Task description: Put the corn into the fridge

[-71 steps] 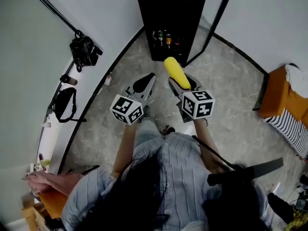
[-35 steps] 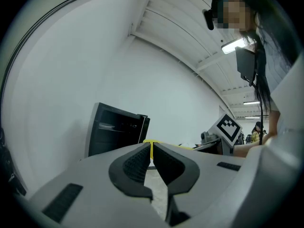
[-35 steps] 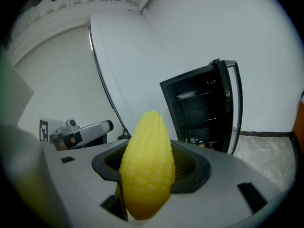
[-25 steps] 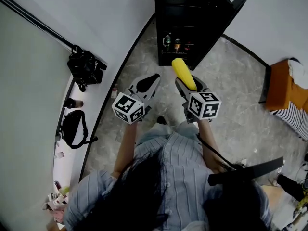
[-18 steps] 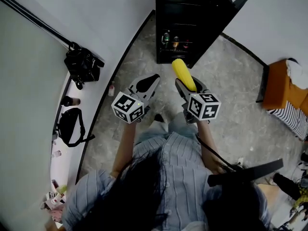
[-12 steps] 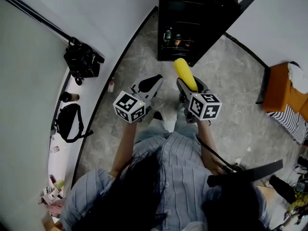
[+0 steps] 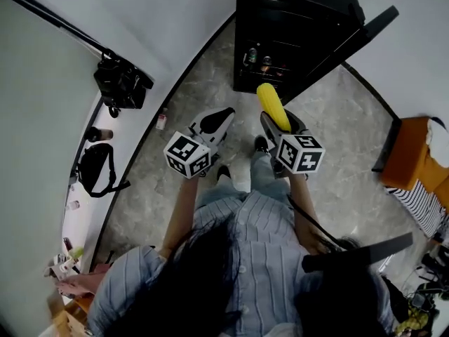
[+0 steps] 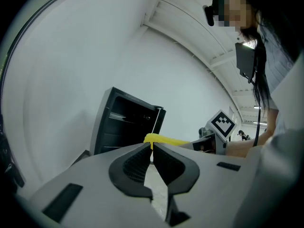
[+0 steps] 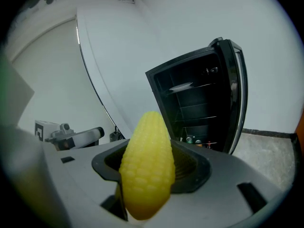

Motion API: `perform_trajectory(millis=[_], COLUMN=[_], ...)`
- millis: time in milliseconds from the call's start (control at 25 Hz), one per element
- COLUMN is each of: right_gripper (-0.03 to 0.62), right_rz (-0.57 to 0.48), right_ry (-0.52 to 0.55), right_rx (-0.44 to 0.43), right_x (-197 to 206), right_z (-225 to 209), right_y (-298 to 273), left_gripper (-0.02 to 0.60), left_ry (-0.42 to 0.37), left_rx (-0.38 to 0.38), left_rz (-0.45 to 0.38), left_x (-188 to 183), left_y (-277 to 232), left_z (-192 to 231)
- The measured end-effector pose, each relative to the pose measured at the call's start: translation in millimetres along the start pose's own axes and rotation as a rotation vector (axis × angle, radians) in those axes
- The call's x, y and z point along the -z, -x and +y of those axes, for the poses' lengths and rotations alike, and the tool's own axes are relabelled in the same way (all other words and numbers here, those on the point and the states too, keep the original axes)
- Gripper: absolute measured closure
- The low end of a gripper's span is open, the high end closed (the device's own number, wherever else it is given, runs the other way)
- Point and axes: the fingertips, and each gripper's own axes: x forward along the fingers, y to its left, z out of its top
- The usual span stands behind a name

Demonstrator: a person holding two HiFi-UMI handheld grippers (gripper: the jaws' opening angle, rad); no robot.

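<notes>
corn (image 7: 273,107) clamped in right tongs (image 7: 279,123), near the open fridge (image 7: 295,27), not yet inside; left tongs (image 7: 214,121) together, empty.

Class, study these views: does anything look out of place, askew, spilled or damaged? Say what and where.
Nothing stands out. The fridge stands with its door open, the corn sits in the right tool, and the left tool is shut and empty.

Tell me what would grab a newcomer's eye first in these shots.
The bright yellow corn stands out, clamped in the right claw and pointing forward. Just ahead stands the black fridge, its door open and bottles on a low shelf. The left claw is shut and empty.
</notes>
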Motion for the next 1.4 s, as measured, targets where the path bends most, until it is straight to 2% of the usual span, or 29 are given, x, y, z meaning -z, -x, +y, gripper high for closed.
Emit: perform_trajectory(millis=[200,480,720,960,1400], right_gripper=[0.349,0.349,0.349,0.349,0.35], right_rz=[0.046,0.109,0.14,0.166,0.129], right_ry=[0.023,0.014,0.036,0.04,0.147], right_rx=[-0.039,-0.078,-0.102,-0.093,-0.098], right_x=[-24,-37,-41,-39,-55], right_z=[-44,-95,-125,-154,-185], right_y=[-24,-52,-72,-97,-179], left_gripper=[0.573,0.572,0.572,0.572,0.572], left_ry=[0.033,0.088,0.067,0.022,0.035], left_rx=[-0.041,-0.085,-0.116,-0.101,-0.07], left_rz=[0.008,0.042,0.075,0.101,0.091], left_x=[1,15,31,38,64], left_y=[-54,-105,-128,-156,-190], left_z=[11,16,27,42,60])
